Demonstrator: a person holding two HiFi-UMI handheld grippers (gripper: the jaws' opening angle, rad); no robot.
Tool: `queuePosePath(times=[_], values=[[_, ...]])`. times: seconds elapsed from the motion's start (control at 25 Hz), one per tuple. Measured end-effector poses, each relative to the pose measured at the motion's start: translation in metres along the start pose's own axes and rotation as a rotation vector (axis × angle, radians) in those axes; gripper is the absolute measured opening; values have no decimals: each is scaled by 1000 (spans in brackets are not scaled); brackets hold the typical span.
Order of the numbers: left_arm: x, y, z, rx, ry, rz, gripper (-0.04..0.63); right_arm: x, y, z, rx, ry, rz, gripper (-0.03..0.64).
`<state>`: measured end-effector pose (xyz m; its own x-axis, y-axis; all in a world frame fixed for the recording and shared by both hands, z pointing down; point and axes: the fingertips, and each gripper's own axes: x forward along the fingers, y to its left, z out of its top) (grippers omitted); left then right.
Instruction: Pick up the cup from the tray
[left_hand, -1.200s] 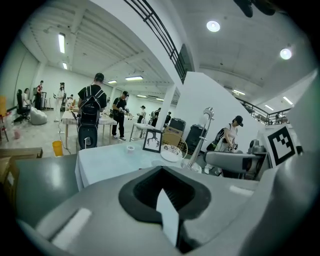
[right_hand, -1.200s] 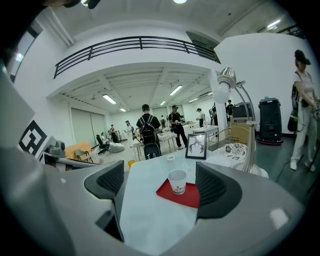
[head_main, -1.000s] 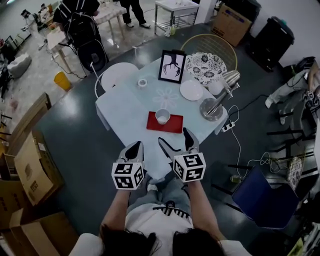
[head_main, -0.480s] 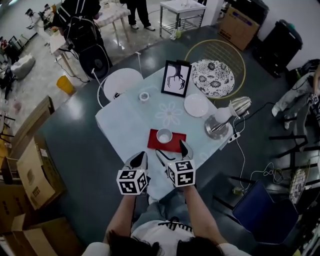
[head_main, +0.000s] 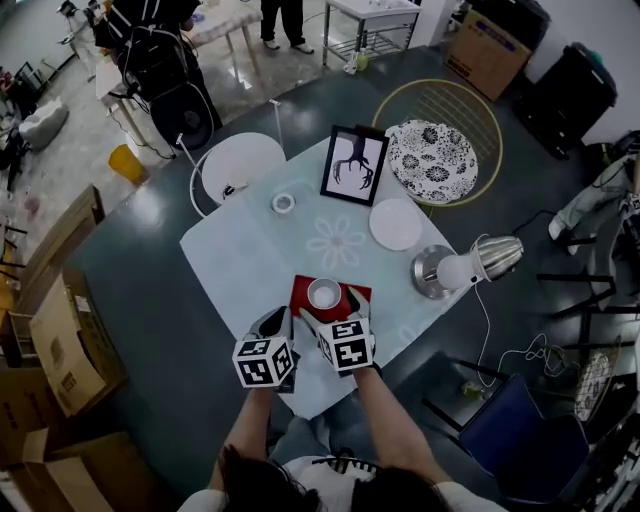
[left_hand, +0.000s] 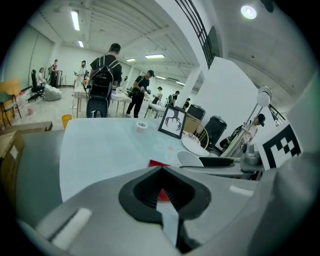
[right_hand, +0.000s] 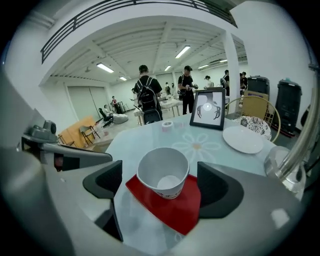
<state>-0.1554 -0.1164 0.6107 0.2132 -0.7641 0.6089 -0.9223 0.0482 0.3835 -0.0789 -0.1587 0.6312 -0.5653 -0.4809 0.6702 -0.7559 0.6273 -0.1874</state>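
Observation:
A white cup (head_main: 323, 293) stands upright and empty on a small red tray (head_main: 344, 290) near the front edge of the pale blue table (head_main: 250, 250). My right gripper (head_main: 331, 309) is open, with one jaw on each side of the cup (right_hand: 163, 172) and a gap on both sides; the red tray (right_hand: 172, 207) lies under it. My left gripper (head_main: 279, 322) hovers just left of the tray, shut with nothing in it. In the left gripper view its pads meet at the left gripper (left_hand: 162, 202), with the cup (left_hand: 189, 159) and tray (left_hand: 158, 163) beyond.
Farther back on the table stand a framed picture (head_main: 354, 164), a white plate (head_main: 396, 224), a tape roll (head_main: 284, 203) and a silver desk lamp (head_main: 455, 270) at the right. A patterned chair (head_main: 432, 160) and a white chair (head_main: 240, 160) sit behind. People stand far off.
Both grippers have moved forward over the table. The right gripper's open jaws now flank the cup on the tray; the left one has come up beside the tray.

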Motion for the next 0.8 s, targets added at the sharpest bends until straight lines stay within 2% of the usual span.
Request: queuePosePath(times=[0.4,0.52,0.8], values=[[11,2,-5,-23,21,10,0,23,-7,-3,-4,34,-11,446],[8,5,-7,-28,24,12,0,24,-9,0,-14,34,-16,390],[5,3,0,-26,-3,18,0,7,-14,9,-20,7,-13,380]])
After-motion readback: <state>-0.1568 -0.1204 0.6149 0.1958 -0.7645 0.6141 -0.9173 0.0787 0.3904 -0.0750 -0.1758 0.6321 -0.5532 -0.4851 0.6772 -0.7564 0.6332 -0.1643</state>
